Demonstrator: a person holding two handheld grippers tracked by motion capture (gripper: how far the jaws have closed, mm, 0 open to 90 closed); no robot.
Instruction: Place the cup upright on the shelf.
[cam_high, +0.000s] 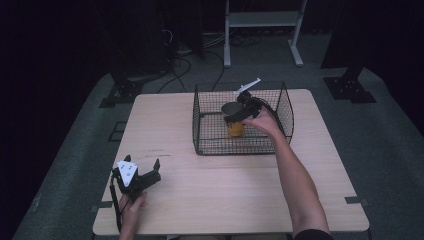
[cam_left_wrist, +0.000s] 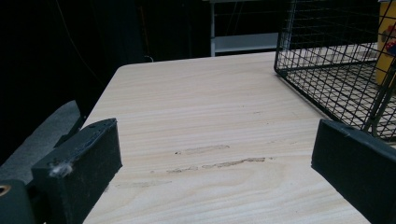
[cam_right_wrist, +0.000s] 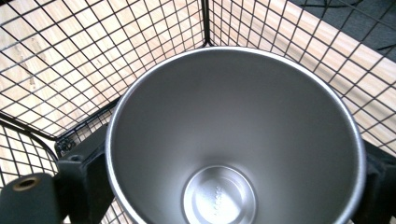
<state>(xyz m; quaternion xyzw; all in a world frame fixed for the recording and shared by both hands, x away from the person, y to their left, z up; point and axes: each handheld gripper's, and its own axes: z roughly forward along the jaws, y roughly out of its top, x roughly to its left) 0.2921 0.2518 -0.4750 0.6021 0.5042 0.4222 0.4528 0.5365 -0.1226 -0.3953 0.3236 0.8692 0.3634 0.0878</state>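
Steel cup (cam_right_wrist: 233, 140) sits between my right gripper (cam_high: 239, 116) jaws, inside wire basket (cam_high: 287, 107) at far centre of table (cam_high: 220, 190). Jaws clamp cup's sides. Right gripper view looks straight into cup's bare interior; high view adds yellow object (cam_high: 236, 129) just below cup. My left gripper (cam_high: 142, 172) rests near left, jaws spread wide, holding nothing, basket corner (cam_left_wrist: 299, 70) ahead.
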